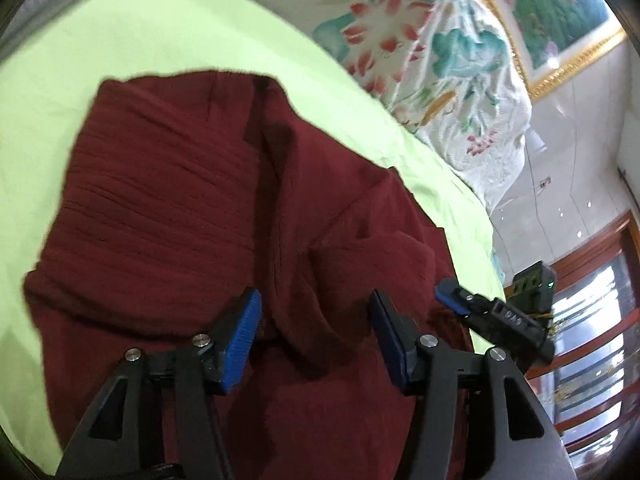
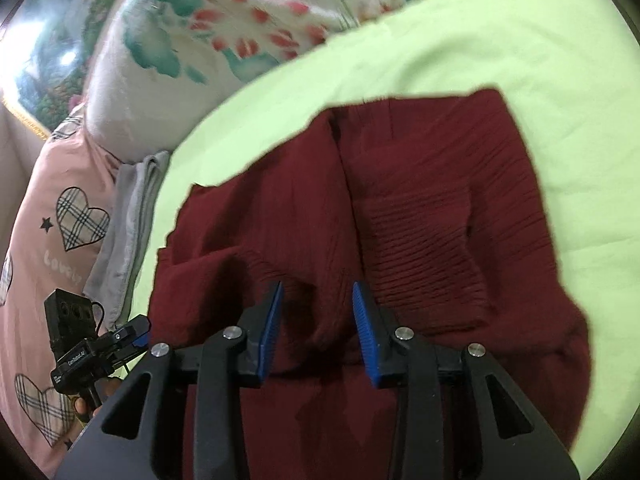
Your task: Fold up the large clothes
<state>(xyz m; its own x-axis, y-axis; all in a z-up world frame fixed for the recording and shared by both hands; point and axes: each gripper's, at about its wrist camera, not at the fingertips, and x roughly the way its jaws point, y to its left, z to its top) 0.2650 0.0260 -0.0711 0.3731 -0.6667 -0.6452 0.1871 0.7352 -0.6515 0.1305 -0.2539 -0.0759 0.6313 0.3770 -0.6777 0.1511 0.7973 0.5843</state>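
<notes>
Both grippers over a folded maroon garment on a lime-green bedsheet.

The left gripper (image 1: 316, 340) and right gripper (image 2: 318, 332) stand with jaws apart, a fabric ridge between each pair, unclamped. The maroon garment (image 1: 180, 208) lies mid-sheet; bare bedsheet (image 1: 120, 40) rings its far edges, with a floral quilt (image 2: 208, 36) beyond.

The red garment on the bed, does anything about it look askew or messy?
Yes. The red garment on the green sheet is rumpled near both open grippers, with a raised fold at its near edge.
</notes>
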